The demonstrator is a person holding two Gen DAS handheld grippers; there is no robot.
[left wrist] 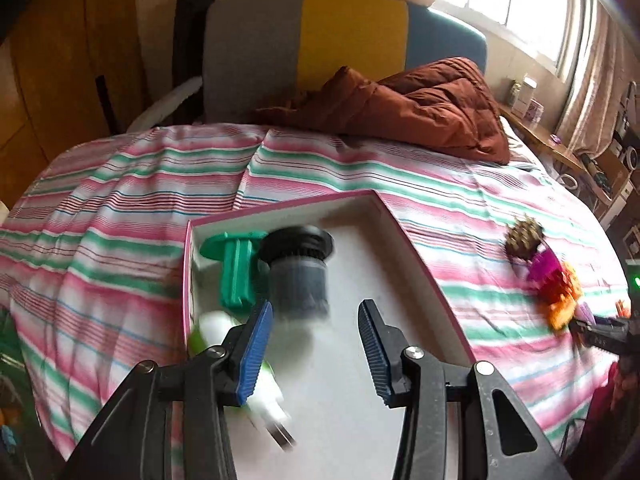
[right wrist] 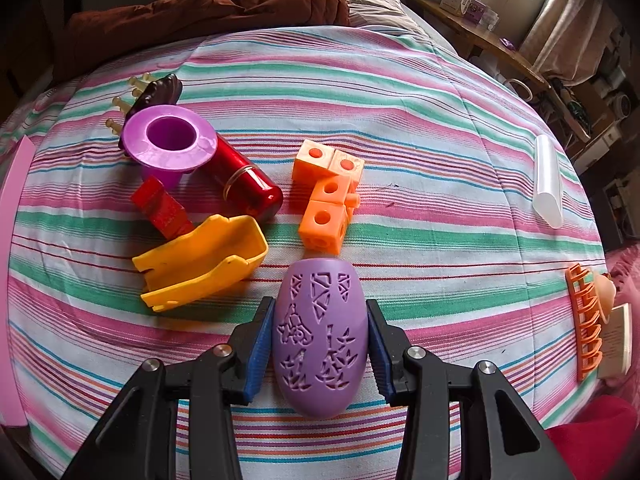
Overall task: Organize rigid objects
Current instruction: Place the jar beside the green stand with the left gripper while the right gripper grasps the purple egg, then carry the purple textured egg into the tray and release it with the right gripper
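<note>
My right gripper [right wrist: 320, 306] is shut on a purple egg-shaped shell [right wrist: 320, 336] with cut-out patterns, held just over the striped bedsheet. Beyond it lie orange linked cubes [right wrist: 328, 196], a yellow scoop [right wrist: 200, 264], a red block [right wrist: 162, 208], a red cylinder [right wrist: 244, 184] and a purple funnel cup [right wrist: 168, 140]. In the left wrist view my left gripper [left wrist: 316, 308] hangs open and empty over a white box with a pink rim [left wrist: 404, 232]. Inside the box lie a green plastic piece [left wrist: 236, 268], a dark grey cylinder [left wrist: 298, 268] and a white-and-green plug [left wrist: 264, 392].
A brown quilt [left wrist: 420, 108] is bunched at the head of the bed. A clear tube [right wrist: 548, 180] and an orange comb-like clip [right wrist: 586, 320] lie at the right of the sheet. A wooden side table [right wrist: 480, 36] stands beyond the bed. The box's pink edge [right wrist: 16, 240] shows at far left.
</note>
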